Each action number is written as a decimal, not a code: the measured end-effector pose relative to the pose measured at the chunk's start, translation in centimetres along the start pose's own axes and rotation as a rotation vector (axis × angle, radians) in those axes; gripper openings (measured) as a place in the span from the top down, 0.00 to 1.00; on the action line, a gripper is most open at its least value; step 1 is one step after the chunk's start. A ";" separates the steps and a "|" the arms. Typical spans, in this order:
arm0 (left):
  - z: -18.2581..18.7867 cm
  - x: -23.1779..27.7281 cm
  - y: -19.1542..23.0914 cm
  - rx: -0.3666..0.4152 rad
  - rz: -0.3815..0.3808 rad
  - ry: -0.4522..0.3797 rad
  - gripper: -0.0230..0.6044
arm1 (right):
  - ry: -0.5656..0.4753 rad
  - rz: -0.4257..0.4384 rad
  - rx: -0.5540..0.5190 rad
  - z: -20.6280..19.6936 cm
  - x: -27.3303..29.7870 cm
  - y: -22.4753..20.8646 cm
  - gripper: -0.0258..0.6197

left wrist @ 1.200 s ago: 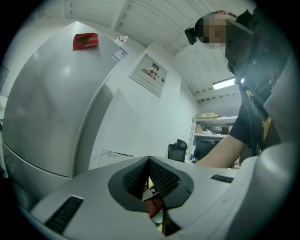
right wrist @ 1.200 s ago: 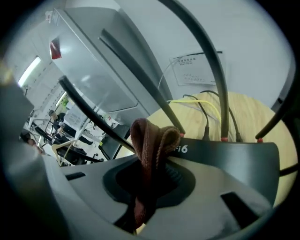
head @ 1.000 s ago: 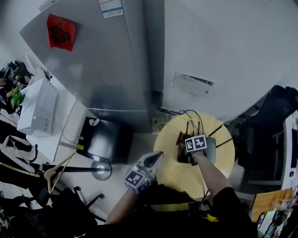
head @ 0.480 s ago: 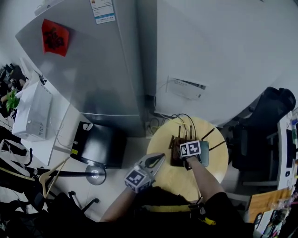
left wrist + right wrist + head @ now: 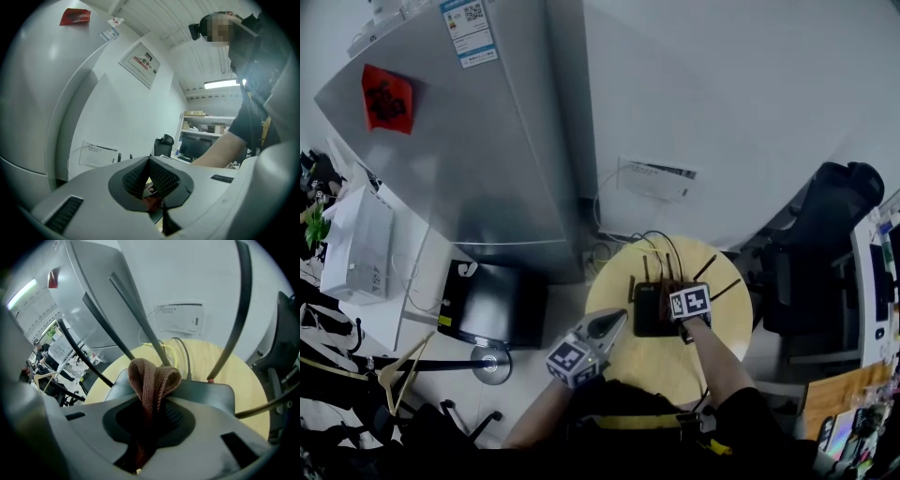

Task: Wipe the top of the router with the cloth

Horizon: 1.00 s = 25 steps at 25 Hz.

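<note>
My right arm reaches out over the desk (image 5: 661, 364), right tongs (image 5: 675, 317) clamping the cloth (image 5: 152, 378) on the router (image 5: 647, 309). Left tongs (image 5: 617, 319) pinched together, empty, raised beside the desk.

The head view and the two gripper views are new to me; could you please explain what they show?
A person holds a two-jaw gripper in each hand; there is no robot arm. The head view comes from a camera on the person's head, looking steeply down. The other two come from cameras riding on the grippers, looking along their jaws. On the round yellowish table lies a dark router with thin antennas. The right gripper is over the router, jaws shut on a brown cloth. The left gripper hangs near the table's left edge, jaws together, holding nothing.
</note>
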<state>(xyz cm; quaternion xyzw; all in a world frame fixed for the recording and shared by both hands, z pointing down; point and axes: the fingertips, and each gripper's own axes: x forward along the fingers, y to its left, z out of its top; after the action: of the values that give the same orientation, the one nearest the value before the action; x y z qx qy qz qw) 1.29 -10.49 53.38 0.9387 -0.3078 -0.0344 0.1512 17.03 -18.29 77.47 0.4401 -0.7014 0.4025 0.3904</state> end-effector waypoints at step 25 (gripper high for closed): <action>-0.8 1.2 -0.4 -0.033 -0.034 0.037 0.97 | 0.038 -0.267 -0.056 -2.7 -4.3 -9.2 0.86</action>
<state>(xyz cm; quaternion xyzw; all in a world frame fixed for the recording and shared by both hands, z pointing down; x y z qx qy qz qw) 2.57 -10.64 54.00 0.9416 -0.2884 -0.0249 0.1719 27.41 -17.21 76.62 0.5106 -0.6402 0.3354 0.4658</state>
